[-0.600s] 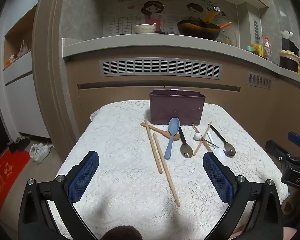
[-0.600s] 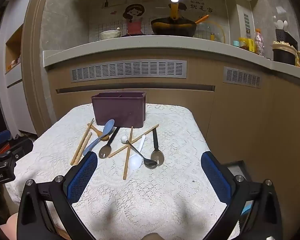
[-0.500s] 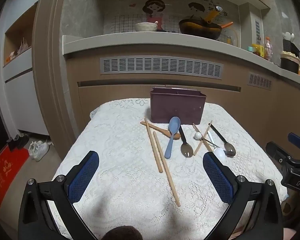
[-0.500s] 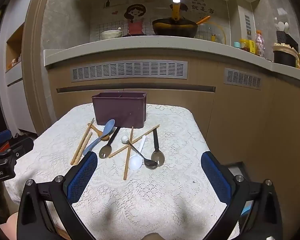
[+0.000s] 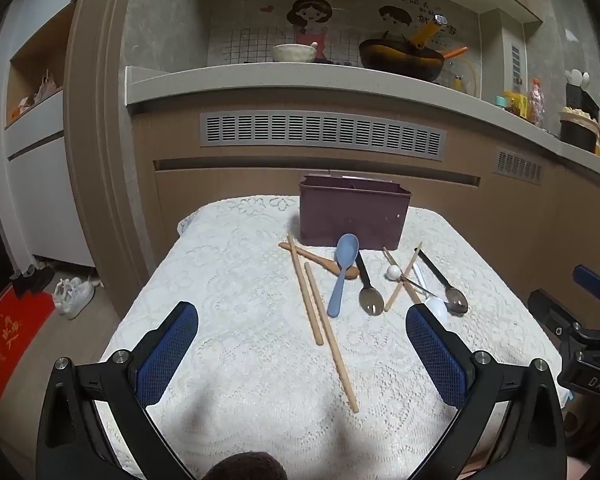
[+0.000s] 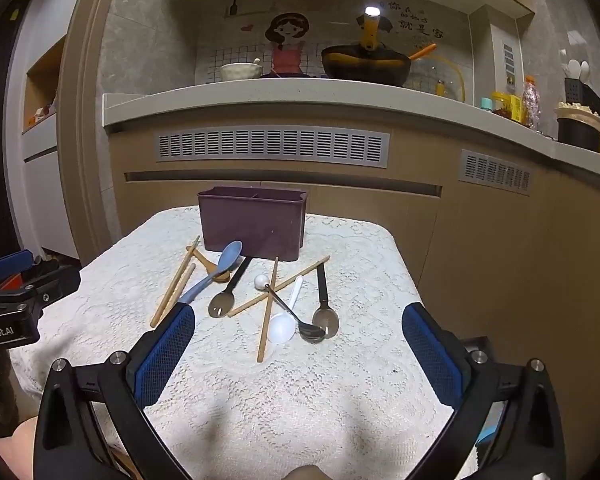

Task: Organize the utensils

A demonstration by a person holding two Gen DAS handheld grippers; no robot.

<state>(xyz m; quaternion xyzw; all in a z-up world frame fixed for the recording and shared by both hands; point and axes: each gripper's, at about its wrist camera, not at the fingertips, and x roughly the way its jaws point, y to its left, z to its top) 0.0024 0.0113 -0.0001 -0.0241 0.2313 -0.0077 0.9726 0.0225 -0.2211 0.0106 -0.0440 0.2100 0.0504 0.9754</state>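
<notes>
A dark purple utensil box [image 5: 354, 216] [image 6: 253, 222] stands at the far side of the lace-covered table [image 5: 236, 360]. In front of it lie wooden chopsticks [image 5: 320, 312] [image 6: 266, 312], a blue spoon [image 5: 342, 272] [image 6: 216, 272], a small wooden spoon [image 5: 320, 260], two black-handled metal spoons [image 5: 366, 284] [image 6: 323, 300], a white spoon [image 6: 286, 318] and a thin metal spoon with a white ball end [image 6: 284, 304]. My left gripper [image 5: 302, 344] is open and empty, above the near part of the table. My right gripper [image 6: 298, 344] is open and empty too, nearer the right side.
A kitchen counter [image 5: 340, 84] with vent grilles and cabinet fronts stands behind the table. Shoes [image 5: 74, 292] and a red mat [image 5: 4, 336] lie on the floor to the left. The table's right edge [image 6: 404, 264] drops close to the cabinet.
Both views have shifted very slightly; the utensils and box lie where they were. Both grippers stay open.
</notes>
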